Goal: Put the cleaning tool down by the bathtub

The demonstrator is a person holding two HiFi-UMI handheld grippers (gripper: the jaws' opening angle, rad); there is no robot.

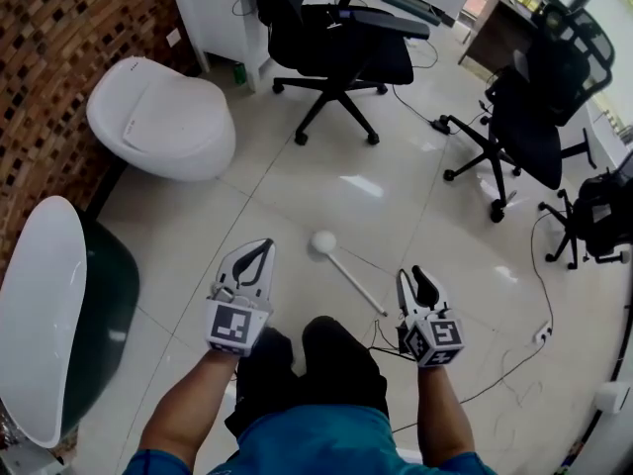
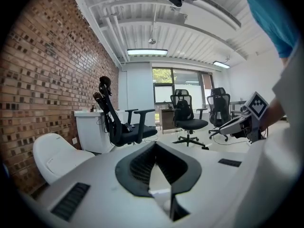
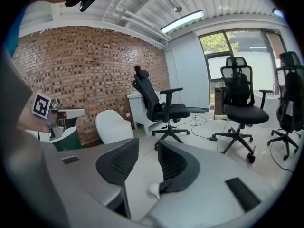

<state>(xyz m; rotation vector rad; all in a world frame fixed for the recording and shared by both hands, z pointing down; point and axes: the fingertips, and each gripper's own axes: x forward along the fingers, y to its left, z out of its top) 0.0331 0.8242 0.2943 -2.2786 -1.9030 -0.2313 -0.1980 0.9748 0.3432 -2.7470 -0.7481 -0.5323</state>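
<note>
The cleaning tool (image 1: pixel 341 265), a white stick with a round white head, lies flat on the tiled floor in the head view. Its head points away from me and its near end stops just left of my right gripper (image 1: pixel 413 283). That gripper stands open above the floor with nothing between its pads; in the right gripper view (image 3: pixel 148 148) the tool's white head (image 3: pixel 153 190) shows low in the gap. My left gripper (image 1: pixel 259 257) hovers left of the tool, its jaws together and empty (image 2: pixel 154 146). The white bathtub (image 1: pixel 45 295) with a dark green side stands at the far left.
A white toilet-like seat (image 1: pixel 163 117) stands by the brick wall ahead on the left. Black office chairs (image 1: pixel 336 38) (image 1: pixel 539 117) stand farther off, and cables with a power strip (image 1: pixel 542 332) trail over the floor at the right. My legs are directly below.
</note>
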